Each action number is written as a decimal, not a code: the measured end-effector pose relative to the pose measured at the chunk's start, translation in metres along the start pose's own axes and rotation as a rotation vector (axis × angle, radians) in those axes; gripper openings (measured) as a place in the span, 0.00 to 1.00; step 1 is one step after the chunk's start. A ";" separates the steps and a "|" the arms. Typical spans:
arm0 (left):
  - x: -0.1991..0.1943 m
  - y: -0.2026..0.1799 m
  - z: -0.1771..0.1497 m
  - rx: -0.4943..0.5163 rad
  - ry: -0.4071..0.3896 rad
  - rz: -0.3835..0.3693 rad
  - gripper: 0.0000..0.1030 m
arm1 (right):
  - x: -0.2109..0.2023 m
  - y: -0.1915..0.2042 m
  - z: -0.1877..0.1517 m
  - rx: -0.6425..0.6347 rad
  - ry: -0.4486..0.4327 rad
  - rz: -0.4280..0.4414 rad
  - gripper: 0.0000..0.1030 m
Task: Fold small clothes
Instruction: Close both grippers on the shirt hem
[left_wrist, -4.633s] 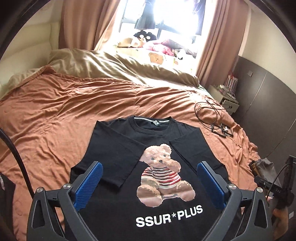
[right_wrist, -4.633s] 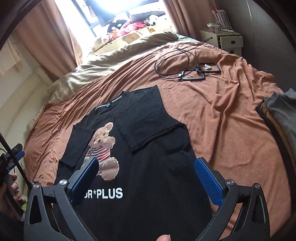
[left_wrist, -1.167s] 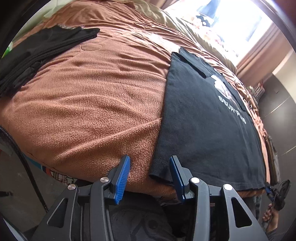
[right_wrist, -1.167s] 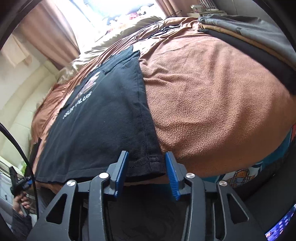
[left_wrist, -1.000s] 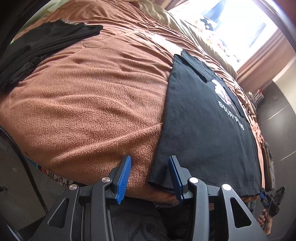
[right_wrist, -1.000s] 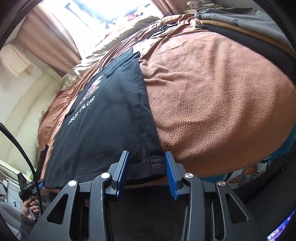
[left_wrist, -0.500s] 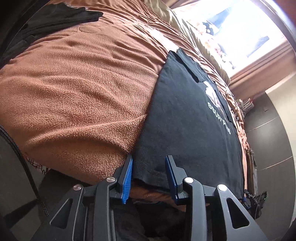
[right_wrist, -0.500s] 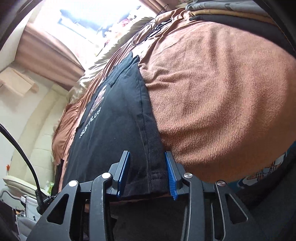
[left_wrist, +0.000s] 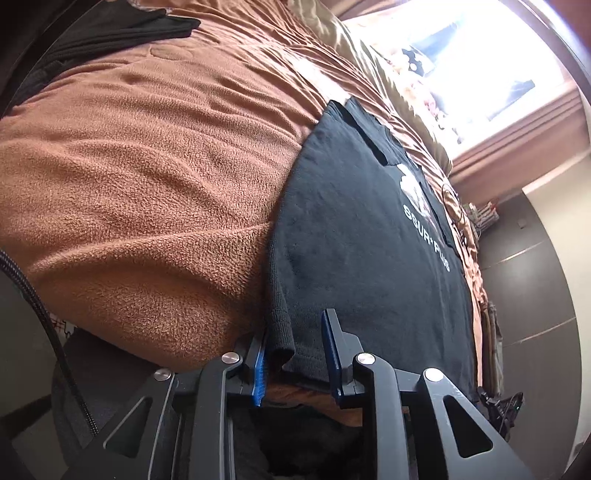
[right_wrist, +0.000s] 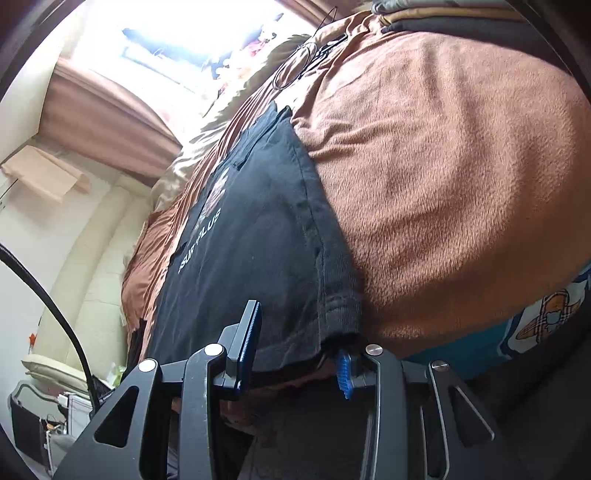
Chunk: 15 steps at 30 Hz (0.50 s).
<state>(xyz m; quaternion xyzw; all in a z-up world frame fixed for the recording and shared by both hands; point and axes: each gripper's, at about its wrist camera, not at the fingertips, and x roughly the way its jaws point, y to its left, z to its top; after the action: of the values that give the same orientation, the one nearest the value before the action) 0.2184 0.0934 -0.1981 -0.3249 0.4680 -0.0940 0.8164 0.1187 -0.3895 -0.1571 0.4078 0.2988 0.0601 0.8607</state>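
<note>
A black T-shirt (left_wrist: 369, 236) with a bear print and white lettering lies flat on the brown blanket, sleeves folded in. My left gripper (left_wrist: 295, 354) is at the bed's near edge with the shirt's bottom left hem corner between its blue pads; the jaws stand partly open around the cloth. In the right wrist view the same T-shirt (right_wrist: 258, 236) runs away from me. My right gripper (right_wrist: 299, 350) has the bottom right hem corner between its pads, jaws also partly open around it.
The brown blanket (left_wrist: 147, 166) covers the bed and drops off at the near edge. Dark folded clothes (left_wrist: 110, 33) lie at the far left. A stack of folded clothes (right_wrist: 461, 14) and a black cable loop (right_wrist: 299, 66) lie at the far right. A window is behind.
Both grippers have pushed lower and further in at the bed edge, so the hem corners now sit deep between the pads. Both jaws have narrowed a little. The shirt still lies flat.
</note>
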 end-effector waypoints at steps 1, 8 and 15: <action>0.000 0.000 0.000 -0.004 -0.006 0.002 0.26 | 0.002 0.002 0.000 -0.003 -0.004 -0.011 0.31; 0.004 -0.001 0.006 -0.039 -0.041 0.040 0.26 | 0.017 0.014 0.001 0.019 -0.034 -0.072 0.20; 0.009 -0.003 0.005 -0.048 -0.060 0.115 0.11 | 0.017 0.019 0.003 0.053 -0.063 -0.108 0.02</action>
<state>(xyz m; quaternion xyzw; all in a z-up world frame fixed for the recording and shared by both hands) 0.2279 0.0894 -0.2006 -0.3196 0.4634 -0.0261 0.8261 0.1365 -0.3732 -0.1498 0.4154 0.2947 -0.0072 0.8606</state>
